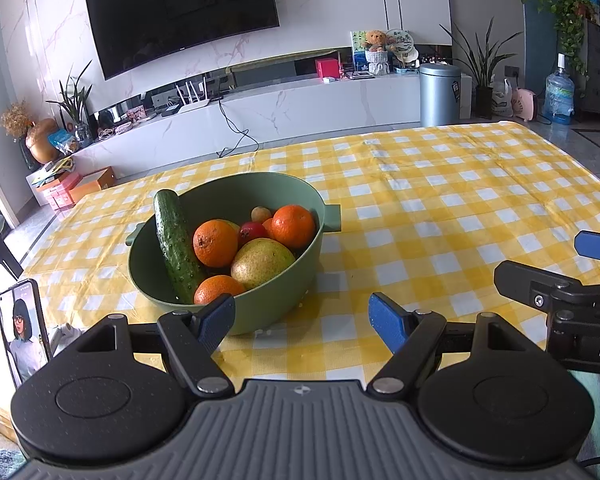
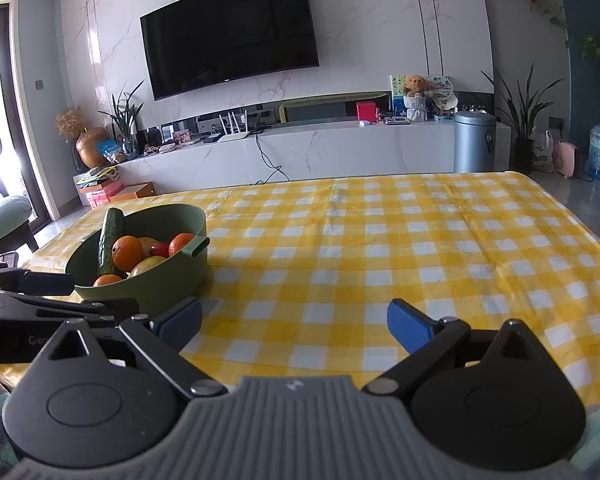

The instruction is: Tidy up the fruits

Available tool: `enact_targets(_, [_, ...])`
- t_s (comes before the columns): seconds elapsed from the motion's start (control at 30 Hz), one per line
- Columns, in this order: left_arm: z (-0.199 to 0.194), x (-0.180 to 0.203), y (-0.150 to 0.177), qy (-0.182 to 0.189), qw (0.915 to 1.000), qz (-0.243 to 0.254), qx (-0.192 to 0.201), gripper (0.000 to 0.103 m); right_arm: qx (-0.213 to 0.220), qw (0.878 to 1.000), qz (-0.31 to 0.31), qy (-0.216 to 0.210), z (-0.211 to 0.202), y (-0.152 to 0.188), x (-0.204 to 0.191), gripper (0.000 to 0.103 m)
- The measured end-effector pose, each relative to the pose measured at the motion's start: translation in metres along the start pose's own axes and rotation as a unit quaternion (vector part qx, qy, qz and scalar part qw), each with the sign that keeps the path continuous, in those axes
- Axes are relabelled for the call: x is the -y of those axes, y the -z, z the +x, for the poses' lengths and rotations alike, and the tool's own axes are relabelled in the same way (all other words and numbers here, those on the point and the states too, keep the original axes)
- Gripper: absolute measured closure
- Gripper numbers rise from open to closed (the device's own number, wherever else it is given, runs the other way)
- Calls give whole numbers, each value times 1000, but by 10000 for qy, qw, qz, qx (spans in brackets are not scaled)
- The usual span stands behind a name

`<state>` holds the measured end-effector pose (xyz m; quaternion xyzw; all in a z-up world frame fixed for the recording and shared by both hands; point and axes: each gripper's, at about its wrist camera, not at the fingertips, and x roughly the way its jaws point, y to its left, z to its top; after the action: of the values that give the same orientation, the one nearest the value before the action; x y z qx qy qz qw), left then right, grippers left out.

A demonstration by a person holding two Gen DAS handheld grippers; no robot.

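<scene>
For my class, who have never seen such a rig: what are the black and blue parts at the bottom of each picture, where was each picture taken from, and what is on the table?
They are hand-held grippers, one per hand, each carrying a camera looking along its two blue-padded fingers. One picture comes from the left gripper, the other from the right gripper. Both are open and hold nothing. On the yellow checked tablecloth stands a green bowl containing a cucumber, oranges, a yellow-green fruit and smaller fruits. A phone stands at the left.
</scene>
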<state>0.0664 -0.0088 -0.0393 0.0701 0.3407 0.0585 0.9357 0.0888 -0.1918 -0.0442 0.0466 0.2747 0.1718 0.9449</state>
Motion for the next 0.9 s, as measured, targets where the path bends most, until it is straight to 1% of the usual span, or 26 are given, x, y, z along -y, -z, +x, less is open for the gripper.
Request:
enact_targets(0.47, [-2,-2,-1,117,9998,-117,120,14,-12,10000,56,43,1,3,1,7])
enact_targets(0.73, [-4,-4,-2,322,9987,-247,298,14,-34,9999,93,112,-1,3,1,7])
enact_targets(0.9, [-6,-5,-2,381,9977,-379,405,14,-66,9998,71,170,-1,3,0,7])
